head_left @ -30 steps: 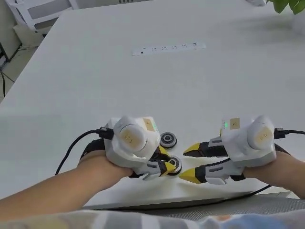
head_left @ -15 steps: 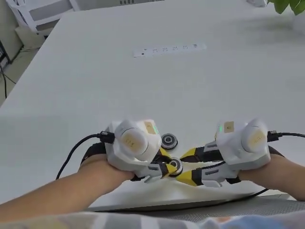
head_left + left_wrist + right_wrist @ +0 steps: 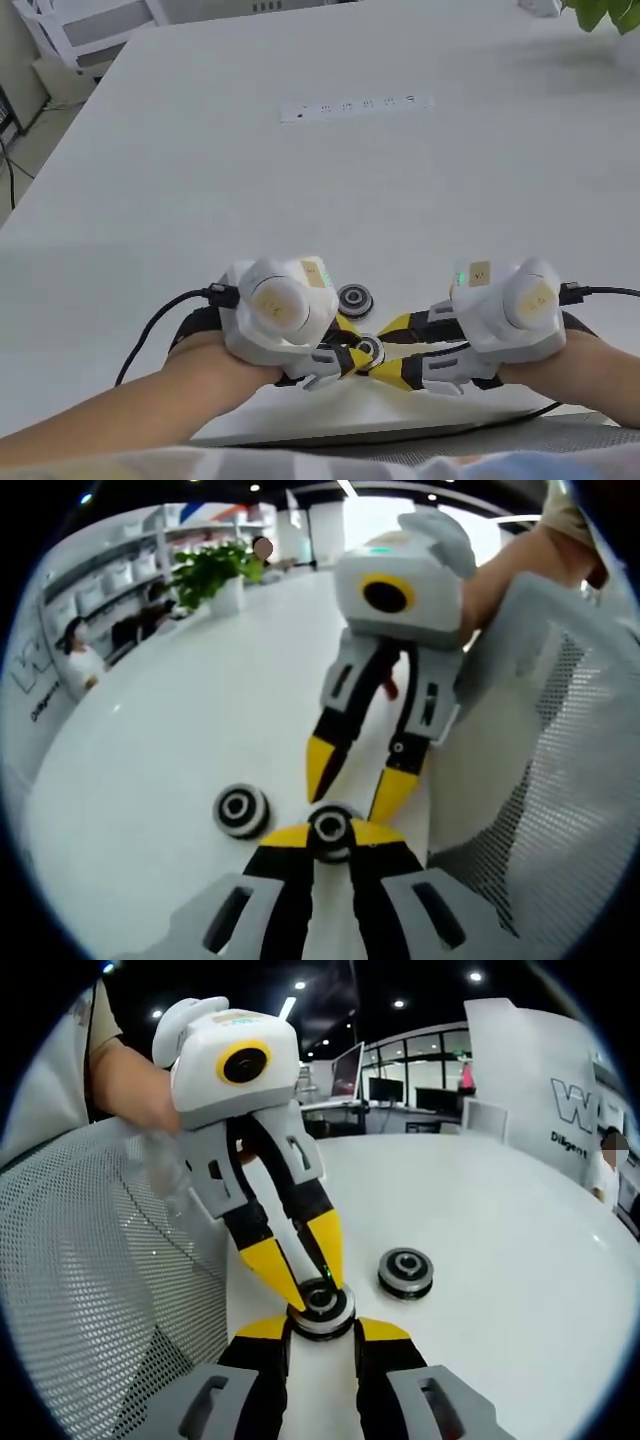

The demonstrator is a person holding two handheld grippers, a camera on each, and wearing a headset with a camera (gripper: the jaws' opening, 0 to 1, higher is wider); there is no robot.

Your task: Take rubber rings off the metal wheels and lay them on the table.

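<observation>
A small metal wheel point(image 3: 368, 350) with a black rubber ring sits just above the white table point(image 3: 300, 180), near its front edge. My left gripper point(image 3: 345, 356) is shut on it from the left. My right gripper point(image 3: 388, 349) faces it from the right, its yellow tips pressed against the wheel's black rim. In the left gripper view the wheel point(image 3: 330, 828) lies between my own tips, with the right gripper point(image 3: 350, 792) reaching in from above. In the right gripper view the wheel point(image 3: 320, 1306) sits between my tips. A second wheel point(image 3: 354, 298) point(image 3: 241, 810) point(image 3: 405, 1272) lies flat on the table close by.
A white power strip point(image 3: 355, 103) lies far back on the table. Green plant leaves point(image 3: 600, 10) hang over the back right corner. A black cable point(image 3: 150, 315) trails from the left gripper. A mesh chair back point(image 3: 110, 1290) is close behind the table's front edge.
My right gripper has moved left to the wheel held by the left gripper, and its jaws have narrowed onto it. The left gripper has stayed where it was.
</observation>
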